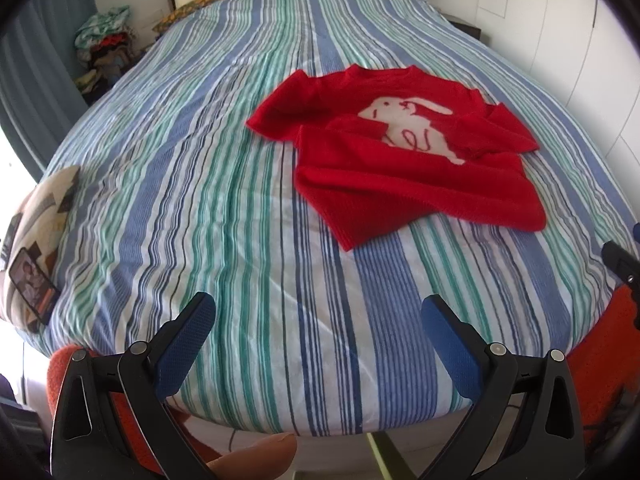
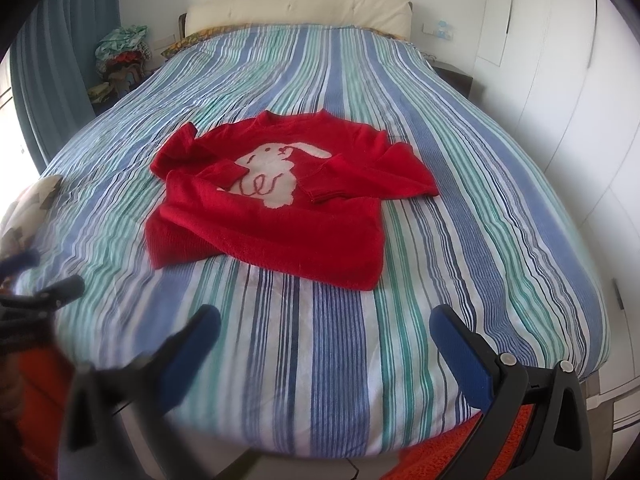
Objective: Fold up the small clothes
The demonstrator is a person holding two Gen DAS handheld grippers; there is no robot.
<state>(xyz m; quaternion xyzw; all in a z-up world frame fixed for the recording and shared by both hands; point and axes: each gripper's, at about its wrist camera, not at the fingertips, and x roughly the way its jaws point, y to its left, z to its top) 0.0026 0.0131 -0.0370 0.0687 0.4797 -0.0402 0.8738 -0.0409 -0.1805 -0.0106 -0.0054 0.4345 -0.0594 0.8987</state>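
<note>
A small red sweater (image 1: 400,184) with a white rabbit on its front lies flat on the striped bedspread (image 1: 224,208), both sleeves folded in across the chest. It also shows in the right wrist view (image 2: 276,228). My left gripper (image 1: 318,310) is open and empty, held over the foot of the bed, well short of the sweater. My right gripper (image 2: 326,322) is open and empty too, also near the bed's foot edge. The left gripper shows blurred at the left edge of the right wrist view (image 2: 44,292).
A patterned cushion (image 1: 40,224) with a phone (image 1: 34,284) on it sits at the bed's left edge. A pile of clothes (image 1: 106,44) stands beside the bed at the back left. White wardrobe doors (image 2: 580,120) run along the right. An orange rug (image 2: 452,456) lies below.
</note>
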